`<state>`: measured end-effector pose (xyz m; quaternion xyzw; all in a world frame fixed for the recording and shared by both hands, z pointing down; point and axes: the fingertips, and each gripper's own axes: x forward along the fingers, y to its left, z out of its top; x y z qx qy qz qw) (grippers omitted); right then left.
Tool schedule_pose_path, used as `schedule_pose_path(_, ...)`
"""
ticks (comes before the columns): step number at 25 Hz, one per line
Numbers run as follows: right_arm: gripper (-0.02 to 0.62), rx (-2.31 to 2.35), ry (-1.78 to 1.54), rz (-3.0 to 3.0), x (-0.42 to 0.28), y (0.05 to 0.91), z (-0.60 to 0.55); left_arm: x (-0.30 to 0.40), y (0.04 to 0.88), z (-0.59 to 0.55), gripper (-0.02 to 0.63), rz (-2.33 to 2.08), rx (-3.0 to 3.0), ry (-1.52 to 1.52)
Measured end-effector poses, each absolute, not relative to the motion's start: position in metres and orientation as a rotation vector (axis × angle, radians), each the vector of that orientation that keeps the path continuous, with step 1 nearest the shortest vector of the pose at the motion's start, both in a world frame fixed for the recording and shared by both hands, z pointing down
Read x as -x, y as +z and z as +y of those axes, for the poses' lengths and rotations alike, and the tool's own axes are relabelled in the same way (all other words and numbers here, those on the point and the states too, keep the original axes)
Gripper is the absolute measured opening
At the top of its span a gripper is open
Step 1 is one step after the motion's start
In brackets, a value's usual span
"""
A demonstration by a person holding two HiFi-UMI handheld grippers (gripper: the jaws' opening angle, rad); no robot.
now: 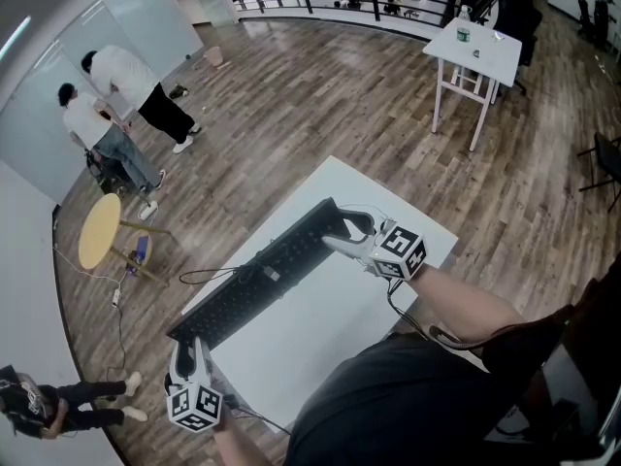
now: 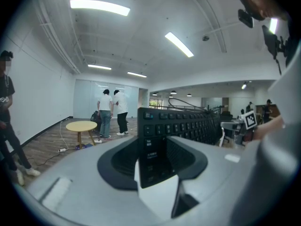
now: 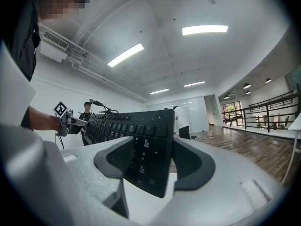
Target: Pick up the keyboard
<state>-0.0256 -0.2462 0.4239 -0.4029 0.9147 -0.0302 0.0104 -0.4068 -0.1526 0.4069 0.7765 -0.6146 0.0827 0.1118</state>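
Black keyboard, tilted, gripped at both ends

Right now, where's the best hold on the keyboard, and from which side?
The two short ends, one gripper in from each end, jaws across its thickness: the keyboard is long, flat and thin. The left gripper and right gripper clamp it so.

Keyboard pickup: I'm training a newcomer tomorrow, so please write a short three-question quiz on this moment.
1. True or false: the keyboard lies flat and untouched on the white table.
2. What holds its far end in the head view? A) a bare hand B) the right gripper C) nothing
3. What colour is the small round table on the floor?
Key: 1 false, the left gripper and right gripper clamp its ends; 2 B; 3 yellow.
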Motion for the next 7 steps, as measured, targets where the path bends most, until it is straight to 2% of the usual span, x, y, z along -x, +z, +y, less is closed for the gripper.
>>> schedule_pose_path(7,0.252,1.258,-0.102,2.851,0.0236,0.4315,-0.2465,0.4042,0.4122,-0.1514,0.184,-1.804,-2.276,0.248)
